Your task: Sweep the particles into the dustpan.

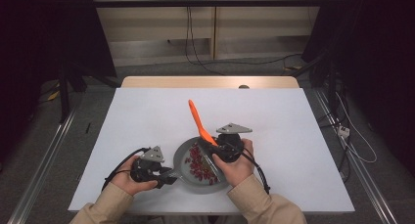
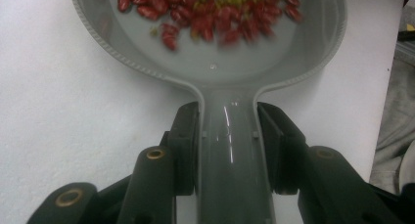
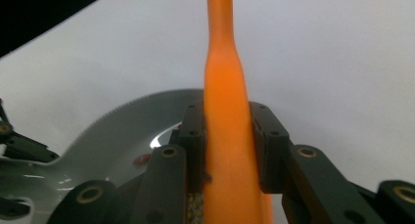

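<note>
A grey pan [image 1: 182, 154] holding several red beans [image 1: 199, 164] sits near the front of the white table. My left gripper [image 1: 169, 176] is shut on the pan's handle [image 2: 230, 150], with the bowl [image 2: 215, 62] and red beans [image 2: 205, 18] just beyond the jaws. An orange spatula [image 1: 197, 120] slants up and away from the pan. My right gripper [image 1: 218, 148] is shut on the orange spatula [image 3: 226, 136], whose lower end dips toward the pan [image 3: 122, 131]. Some small greenish grains lie among the beans.
The white table top [image 1: 284, 136] spreads wide around the pan on every side. A wooden board edge [image 1: 210, 81] lies at the far end. Cables [image 1: 195, 48] run on the floor beyond, and metal rails [image 1: 44, 170] flank the table.
</note>
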